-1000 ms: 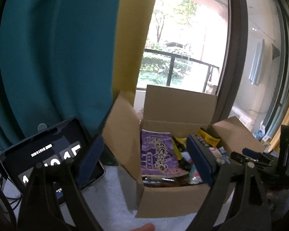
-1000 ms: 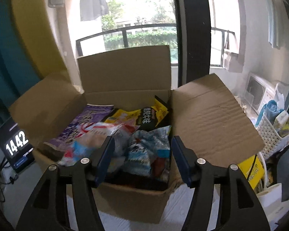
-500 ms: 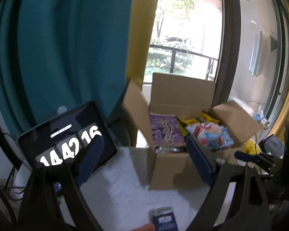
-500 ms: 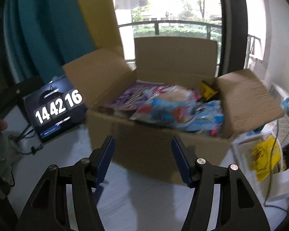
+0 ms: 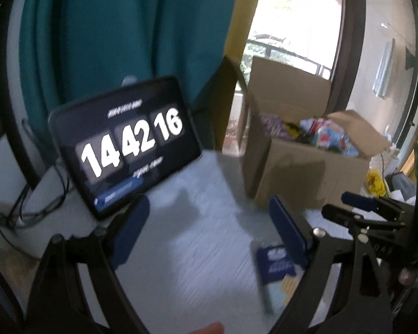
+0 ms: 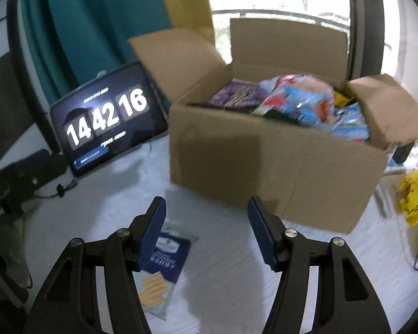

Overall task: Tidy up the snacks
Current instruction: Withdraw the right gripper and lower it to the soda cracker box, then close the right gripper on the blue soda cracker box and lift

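Both grippers, left gripper (image 5: 209,231) and right gripper (image 6: 206,228), hover with fingers apart and empty over the white worktop (image 6: 225,264); the snack-filled cardboard box (image 6: 264,167) stands toward its far edge, a blue snack packet (image 6: 167,253) lying nearer.

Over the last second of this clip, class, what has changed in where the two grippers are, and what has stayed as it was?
Both grippers backed away from the cardboard box and tipped down toward the white table, so a dark blue snack packet on it came into view. The left gripper and the right gripper took hold of nothing. Both stayed open and empty; the box stayed full of snacks, and the tablet clock stayed put.
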Demonstrator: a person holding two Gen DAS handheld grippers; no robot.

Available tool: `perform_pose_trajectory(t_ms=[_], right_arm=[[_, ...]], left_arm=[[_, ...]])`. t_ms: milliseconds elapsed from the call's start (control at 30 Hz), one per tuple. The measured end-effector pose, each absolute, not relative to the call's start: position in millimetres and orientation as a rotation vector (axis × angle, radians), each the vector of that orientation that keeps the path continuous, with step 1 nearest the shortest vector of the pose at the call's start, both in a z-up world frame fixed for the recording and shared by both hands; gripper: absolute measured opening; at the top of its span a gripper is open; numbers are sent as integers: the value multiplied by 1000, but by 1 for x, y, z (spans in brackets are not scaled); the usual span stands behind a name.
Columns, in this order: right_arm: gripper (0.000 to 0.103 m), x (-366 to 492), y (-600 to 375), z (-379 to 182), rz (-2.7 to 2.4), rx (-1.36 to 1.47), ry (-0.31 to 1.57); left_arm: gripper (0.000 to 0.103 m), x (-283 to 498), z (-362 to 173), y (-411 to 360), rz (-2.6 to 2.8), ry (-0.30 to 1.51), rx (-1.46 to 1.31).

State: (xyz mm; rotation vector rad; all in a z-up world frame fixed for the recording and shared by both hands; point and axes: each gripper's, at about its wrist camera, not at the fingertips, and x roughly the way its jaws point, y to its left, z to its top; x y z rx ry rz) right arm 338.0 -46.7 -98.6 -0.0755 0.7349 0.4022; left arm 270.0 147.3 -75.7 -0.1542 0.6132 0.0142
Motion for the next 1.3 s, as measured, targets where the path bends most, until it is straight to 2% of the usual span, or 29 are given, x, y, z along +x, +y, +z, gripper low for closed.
perform_pose_trajectory(t_ms=[367, 900, 1300], right_arm=[[64, 328, -19, -146, 433, -103, 831], [64, 323, 7, -177, 483, -137, 913], [61, 316, 7, -177, 496, -158, 883]], left_arm=[[89, 257, -131, 162, 55, 707, -149], [89, 258, -153, 160, 78, 764, -120], [89, 259, -160, 158, 128, 799, -74]])
